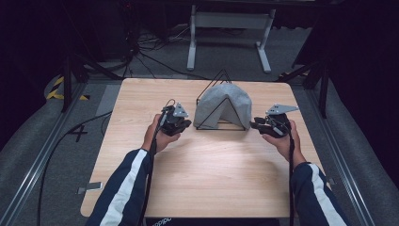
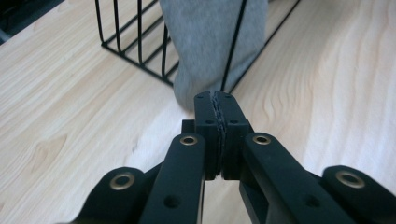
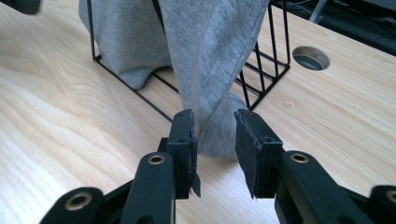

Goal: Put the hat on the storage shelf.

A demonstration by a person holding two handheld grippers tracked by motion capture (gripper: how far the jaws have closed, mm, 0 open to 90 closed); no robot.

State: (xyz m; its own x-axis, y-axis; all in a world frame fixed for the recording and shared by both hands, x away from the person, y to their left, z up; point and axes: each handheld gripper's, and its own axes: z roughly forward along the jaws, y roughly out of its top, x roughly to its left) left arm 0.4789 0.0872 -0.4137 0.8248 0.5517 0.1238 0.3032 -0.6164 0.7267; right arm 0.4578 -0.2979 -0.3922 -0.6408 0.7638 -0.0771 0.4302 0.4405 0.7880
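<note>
A grey cloth (image 1: 225, 104) hangs draped over a black wire rack (image 1: 211, 92) at the far middle of the table (image 1: 197, 174), its ends reaching down to the wood on both sides. The left gripper (image 1: 184, 125) sits just beside the rack's left end with its jaws pressed together – in the left gripper view the cloth's corner (image 2: 191, 91) lies just past the tips, and nothing can be seen pinched between the pads, so it may well have closed on air. The right gripper (image 1: 255, 125) is at the rack's right end, jaws apart, with a hanging fold of cloth (image 3: 215, 133) standing in the gap but not squeezed. The risks from here follow from that lopsided hold. If the left side pulls while gripping nothing, the cloth stays put and the move is wasted. If the right claw closes and draws away alone, the cloth could slide off crookedly, bunch up, or catch on a wire – and the rack looks light, so a snag would likely drag or tip it across the table. Closing too low could also scrape the pads on the wood.
</note>
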